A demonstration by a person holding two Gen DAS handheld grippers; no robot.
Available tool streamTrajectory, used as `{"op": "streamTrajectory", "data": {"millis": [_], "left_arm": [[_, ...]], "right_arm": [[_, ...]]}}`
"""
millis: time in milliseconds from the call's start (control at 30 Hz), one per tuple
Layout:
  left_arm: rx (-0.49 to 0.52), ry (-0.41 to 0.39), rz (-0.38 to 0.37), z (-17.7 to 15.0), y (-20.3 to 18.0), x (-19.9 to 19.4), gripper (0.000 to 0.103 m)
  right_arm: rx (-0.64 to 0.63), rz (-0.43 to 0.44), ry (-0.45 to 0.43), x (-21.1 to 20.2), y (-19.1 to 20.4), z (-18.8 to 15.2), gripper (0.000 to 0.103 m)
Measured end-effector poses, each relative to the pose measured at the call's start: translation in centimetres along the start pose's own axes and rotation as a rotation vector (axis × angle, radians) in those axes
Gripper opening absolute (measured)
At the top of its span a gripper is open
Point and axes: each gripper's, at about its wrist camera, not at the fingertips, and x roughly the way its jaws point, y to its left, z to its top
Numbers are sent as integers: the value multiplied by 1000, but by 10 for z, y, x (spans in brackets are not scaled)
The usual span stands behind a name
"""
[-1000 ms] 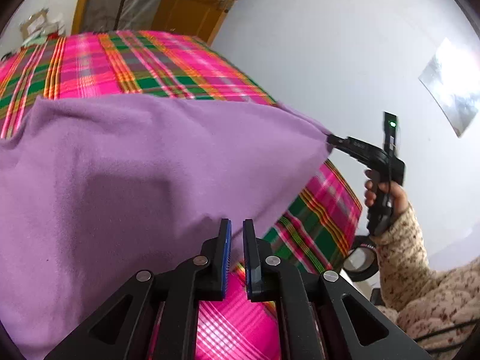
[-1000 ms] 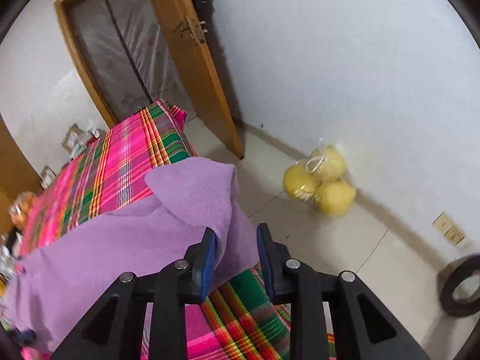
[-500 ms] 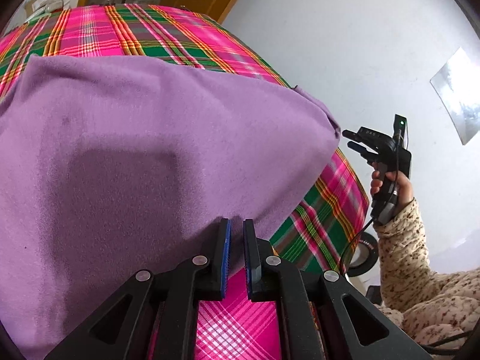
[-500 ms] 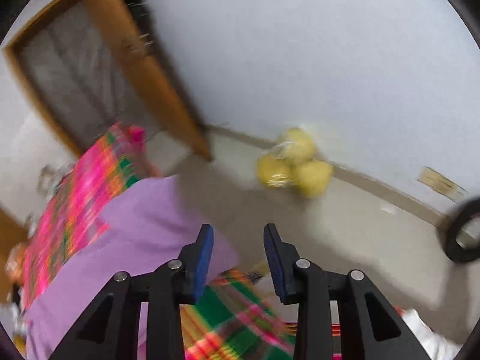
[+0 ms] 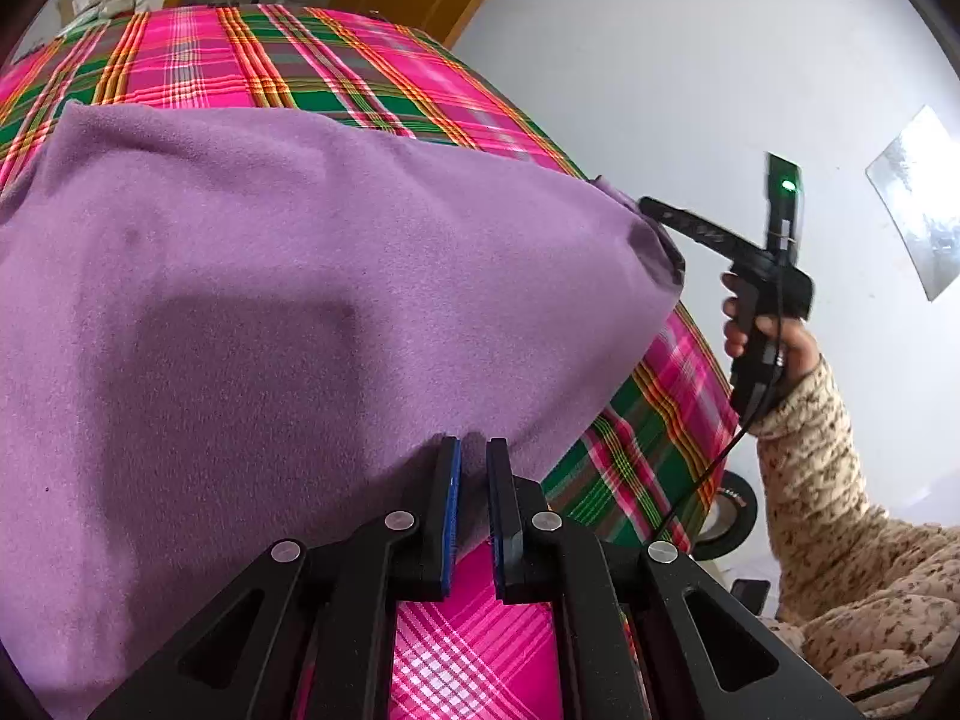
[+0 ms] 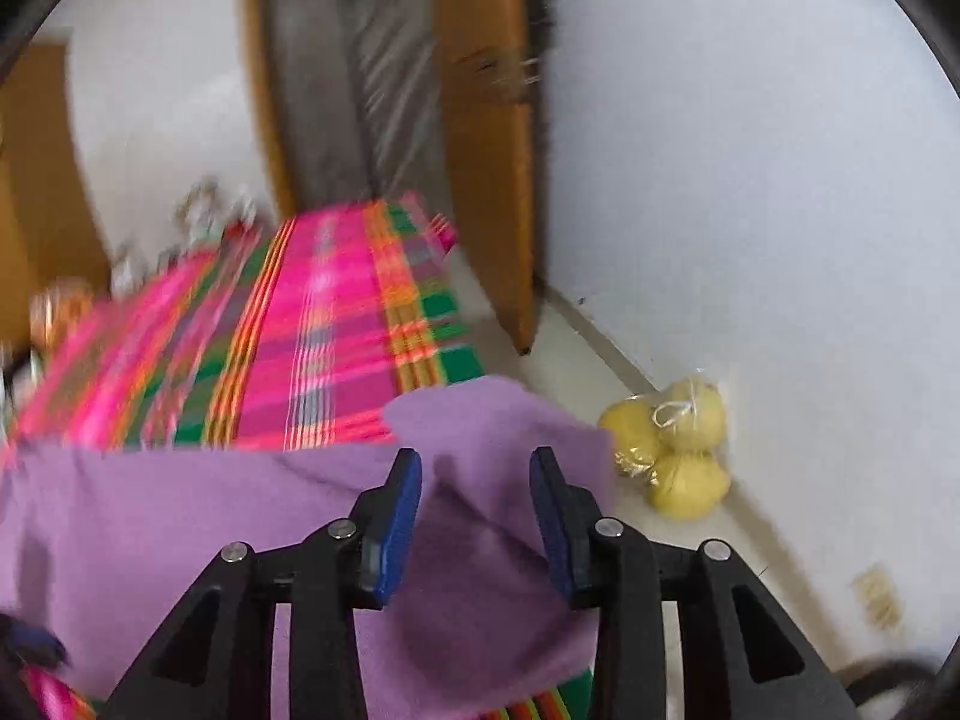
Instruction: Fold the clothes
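On plaid table [image 5: 372, 78], left gripper [image 5: 473, 480] clamps purple cloth [image 5: 300, 276] edge; right gripper [image 6: 474, 498], jaws just opening, straddles corner unpinched. Mid-fold; regrasp next.

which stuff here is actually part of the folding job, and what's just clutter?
Job:
- purple fleece cloth
- left hand-held gripper, shut on the cloth's near edge
- right hand-held gripper, open, jaws just widened, cloth corner between them unpinched
- plaid tablecloth, work surface

Clutter:
- bagged yellow fruit
- tape roll
- door
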Motion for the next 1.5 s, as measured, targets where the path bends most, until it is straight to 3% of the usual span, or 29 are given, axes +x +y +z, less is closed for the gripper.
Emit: {"op": "streamTrajectory", "data": {"millis": [100, 200, 233, 267, 333, 467, 700, 833, 933, 1033, 1167, 1300, 1367, 1500], "left_arm": [[-4, -1, -4, 0, 1, 0, 8], [-11, 0, -11, 0, 2, 0, 8], [-12, 0, -11, 0, 2, 1, 8], [-11, 0, -11, 0, 2, 0, 8], [-10, 0, -10, 0, 2, 0, 8], [-11, -1, -9, 0, 3, 0, 8], [-15, -4, -9, 0, 3, 0, 8], [-17, -5, -8, 0, 3, 0, 8], [-18, -4, -5, 1, 2, 0, 8], [-18, -4, -2, 3, 3, 1, 8], [-22, -3, -4, 5, 4, 2, 8], [-26, -3, -7, 6, 5, 1, 8], [-28, -3, -7, 6, 5, 1, 8], [-35, -6, -10, 5, 7, 0, 8]], "right_arm": [[-112, -60, 35, 13, 18, 1, 39], [-78, -85, 74, 25, 14, 4, 38], [-58, -86, 75, 25, 12, 5, 28], [-35, -83, 70, 24, 9, 5, 11], [17, -90, 53, 19, 0, 7, 4], [127, -71, -20, 1, -27, 12, 4], [327, -130, -130, -32, -86, 13, 4], [449, -103, -81, -24, -127, -10, 4], [528, -119, 16, 1, -147, -32, 4], [642, -73, 137, 18, -167, -53, 4], [677, -85, 171, 20, -171, -59, 5], [623, 23, 66, 7, -152, -39, 6], [575, 98, 54, 10, -135, -26, 17], [508, 189, 74, 30, -109, -9, 27]]}}
